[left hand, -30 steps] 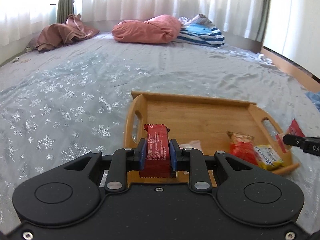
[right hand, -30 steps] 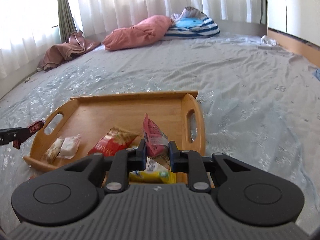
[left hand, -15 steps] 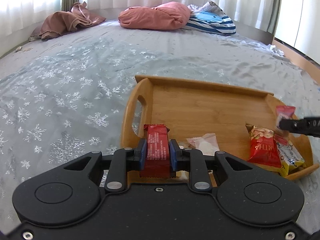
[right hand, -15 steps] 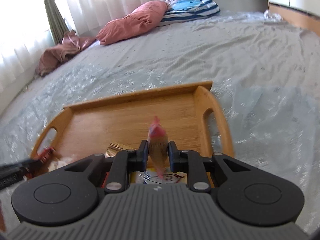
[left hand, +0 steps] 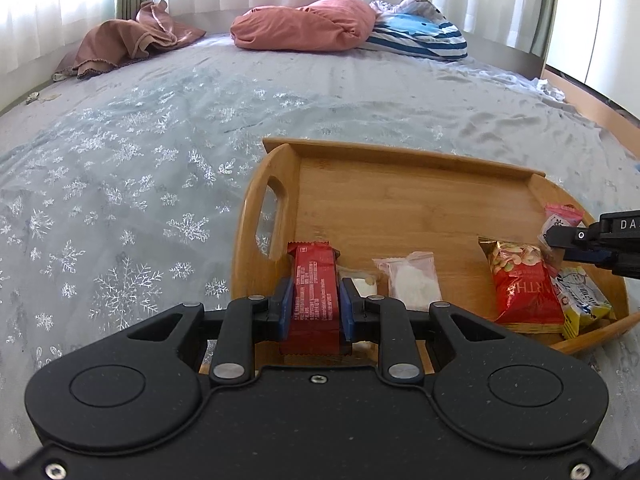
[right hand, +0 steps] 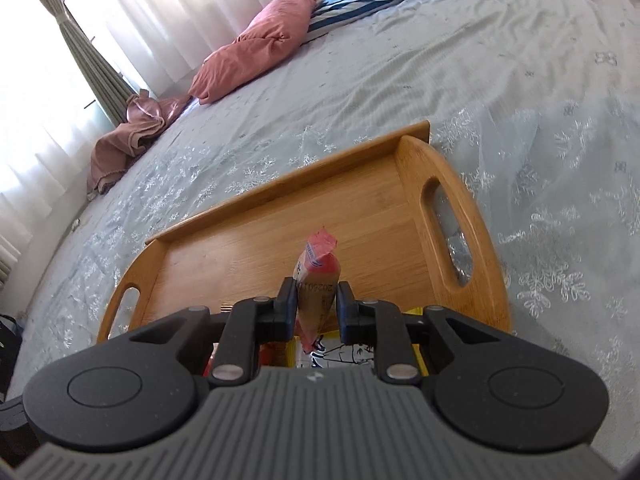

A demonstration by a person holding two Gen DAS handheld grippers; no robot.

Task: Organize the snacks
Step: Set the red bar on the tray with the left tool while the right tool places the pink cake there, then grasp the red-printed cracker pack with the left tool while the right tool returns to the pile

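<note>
While both grippers carry snacks over the bamboo tray (left hand: 404,208), the placing step is in hand.
At the tray's left end the left gripper (left hand: 313,304) clamps a red bar (left hand: 314,288); at its right end the right gripper (right hand: 316,300) pinches a pink-topped packet (right hand: 318,276); next, probably lower and release each onto bare wood.

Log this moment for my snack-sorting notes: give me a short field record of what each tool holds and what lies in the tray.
surface: bed with snowflake sheet
tray: wooden tray, handles at both ends
left tool: shut on red bar, over near left of the tray
right tool: shut on pink packet, over the tray
lying in tray: white packet, red nut bag, yellow packet
</note>
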